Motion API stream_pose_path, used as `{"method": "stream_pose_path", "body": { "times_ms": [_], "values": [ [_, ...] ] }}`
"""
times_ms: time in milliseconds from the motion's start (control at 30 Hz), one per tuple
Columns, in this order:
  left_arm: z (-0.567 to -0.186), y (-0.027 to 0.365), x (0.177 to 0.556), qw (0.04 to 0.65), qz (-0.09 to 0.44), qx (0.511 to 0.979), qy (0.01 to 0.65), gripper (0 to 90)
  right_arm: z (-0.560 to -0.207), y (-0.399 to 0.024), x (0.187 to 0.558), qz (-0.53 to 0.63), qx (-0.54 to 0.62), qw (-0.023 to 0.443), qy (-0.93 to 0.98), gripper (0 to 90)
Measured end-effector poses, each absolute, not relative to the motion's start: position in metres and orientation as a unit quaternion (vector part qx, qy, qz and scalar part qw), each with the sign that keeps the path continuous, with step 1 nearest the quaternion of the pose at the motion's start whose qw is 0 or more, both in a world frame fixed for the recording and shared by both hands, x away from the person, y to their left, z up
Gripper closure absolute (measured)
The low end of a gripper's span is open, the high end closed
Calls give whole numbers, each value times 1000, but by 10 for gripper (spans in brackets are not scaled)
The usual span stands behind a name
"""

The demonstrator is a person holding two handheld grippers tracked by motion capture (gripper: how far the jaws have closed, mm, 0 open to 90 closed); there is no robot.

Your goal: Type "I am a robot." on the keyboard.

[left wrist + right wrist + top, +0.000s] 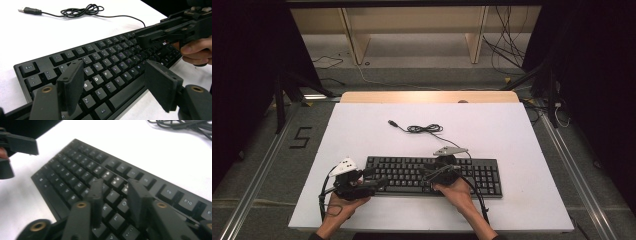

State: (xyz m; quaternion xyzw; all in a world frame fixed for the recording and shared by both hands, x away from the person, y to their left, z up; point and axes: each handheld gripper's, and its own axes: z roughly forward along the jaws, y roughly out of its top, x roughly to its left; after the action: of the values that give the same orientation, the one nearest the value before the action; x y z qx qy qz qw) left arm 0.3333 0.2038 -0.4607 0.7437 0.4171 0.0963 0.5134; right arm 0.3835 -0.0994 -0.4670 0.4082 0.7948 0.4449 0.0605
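One black keyboard (432, 175) on the white table (362, 130), long axis running left to right across it, key rows facing up. One thin cable (424, 129) coiled in a loose bundle beyond the keyboard's far edge, one USB plug (393, 123) at its free end pointing to the far left.

Two grippers, one per hand. Left gripper (115, 82) low over the keyboard's left end, jaws spread wide, letter keys showing in the gap between the pads (71, 87), nothing pinched. Right gripper (113, 200) over the middle keys, jaws parted by a narrow gap, nothing between them, keys just beneath the fingertips (96, 195). Contact with the keys not clear from the pictures.
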Motion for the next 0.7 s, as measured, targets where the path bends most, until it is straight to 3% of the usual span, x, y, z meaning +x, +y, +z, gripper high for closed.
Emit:
{"method": "stream_pose_path", "body": {
  "times_ms": [367, 533, 700],
  "values": [
    [-461, 204, 333, 513, 98, 745, 416, 316, -460, -92, 379, 458, 386, 56, 799, 486],
    [-461, 203, 333, 513, 98, 745, 415, 314, -460, -89, 377, 458, 380, 54, 802, 502],
    [-461, 204, 333, 512, 97, 746, 415, 311, -460, -82, 373, 460, 367, 53, 807, 621]
  ]
}}
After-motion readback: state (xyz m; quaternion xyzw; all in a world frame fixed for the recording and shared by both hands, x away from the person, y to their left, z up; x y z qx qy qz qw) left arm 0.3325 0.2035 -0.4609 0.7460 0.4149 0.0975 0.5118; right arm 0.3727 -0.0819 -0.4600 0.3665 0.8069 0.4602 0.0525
